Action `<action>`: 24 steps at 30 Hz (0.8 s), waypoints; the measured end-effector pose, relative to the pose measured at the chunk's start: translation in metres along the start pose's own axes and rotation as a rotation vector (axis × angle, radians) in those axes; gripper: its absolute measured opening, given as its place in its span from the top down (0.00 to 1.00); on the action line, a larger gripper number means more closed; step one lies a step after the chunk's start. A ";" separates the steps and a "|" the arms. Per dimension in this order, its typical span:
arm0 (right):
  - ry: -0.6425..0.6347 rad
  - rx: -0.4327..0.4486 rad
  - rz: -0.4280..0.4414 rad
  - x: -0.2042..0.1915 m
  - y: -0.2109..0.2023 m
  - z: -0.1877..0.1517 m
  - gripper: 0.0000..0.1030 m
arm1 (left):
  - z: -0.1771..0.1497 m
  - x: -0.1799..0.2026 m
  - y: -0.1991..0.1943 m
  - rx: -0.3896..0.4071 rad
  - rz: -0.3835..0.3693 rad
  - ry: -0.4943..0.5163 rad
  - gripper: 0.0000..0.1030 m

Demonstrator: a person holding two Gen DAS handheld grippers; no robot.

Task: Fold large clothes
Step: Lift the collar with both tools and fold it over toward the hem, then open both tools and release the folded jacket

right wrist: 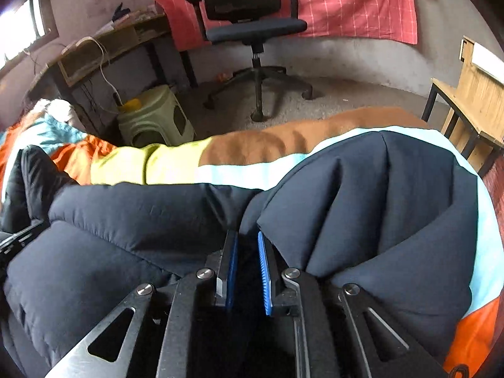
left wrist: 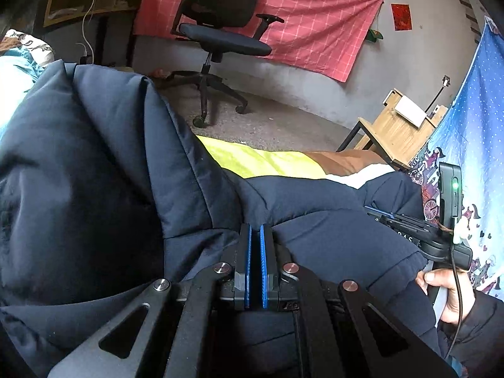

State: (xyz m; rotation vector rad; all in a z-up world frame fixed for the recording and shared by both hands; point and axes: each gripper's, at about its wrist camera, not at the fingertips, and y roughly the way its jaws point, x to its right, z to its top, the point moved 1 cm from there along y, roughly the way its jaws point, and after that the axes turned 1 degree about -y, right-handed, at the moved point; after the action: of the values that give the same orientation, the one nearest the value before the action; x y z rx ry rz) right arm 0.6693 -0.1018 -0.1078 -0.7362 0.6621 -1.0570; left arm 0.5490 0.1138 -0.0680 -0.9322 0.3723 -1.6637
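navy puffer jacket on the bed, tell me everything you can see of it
The navy puffer jacket is dark, padded and quilted in stitched sections, with a matte fabric shell. It lies bunched in puffy folds on a bedspread of yellow, brown, white and orange blocks. The left gripper and the right gripper are each shut on a fold of it.

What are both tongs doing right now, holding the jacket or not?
Left tongs: shut, pinching a fold of the navy jacket.
Right tongs: shut on the jacket's fabric, dark cloth between the pads.
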 end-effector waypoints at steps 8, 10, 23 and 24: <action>-0.058 0.096 0.155 -0.012 -0.065 -0.001 0.84 | 0.012 0.017 -0.043 -0.007 -0.131 0.101 0.97; -0.108 0.063 0.197 -0.024 -0.076 -0.009 0.84 | 0.008 0.022 -0.047 -0.064 -0.160 0.166 0.96; -0.118 -0.053 0.205 -0.023 -0.065 -0.053 0.76 | -0.016 0.000 -0.027 -0.213 -0.142 0.180 0.97; -0.142 -0.055 0.177 -0.028 -0.060 -0.055 0.77 | -0.016 0.000 -0.026 -0.208 -0.132 0.184 0.97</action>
State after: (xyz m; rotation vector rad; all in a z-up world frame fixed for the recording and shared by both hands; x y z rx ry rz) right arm 0.5853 -0.1053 -0.0890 -0.7772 0.6240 -0.8197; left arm 0.5198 0.1181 -0.0608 -0.9760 0.6300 -1.8641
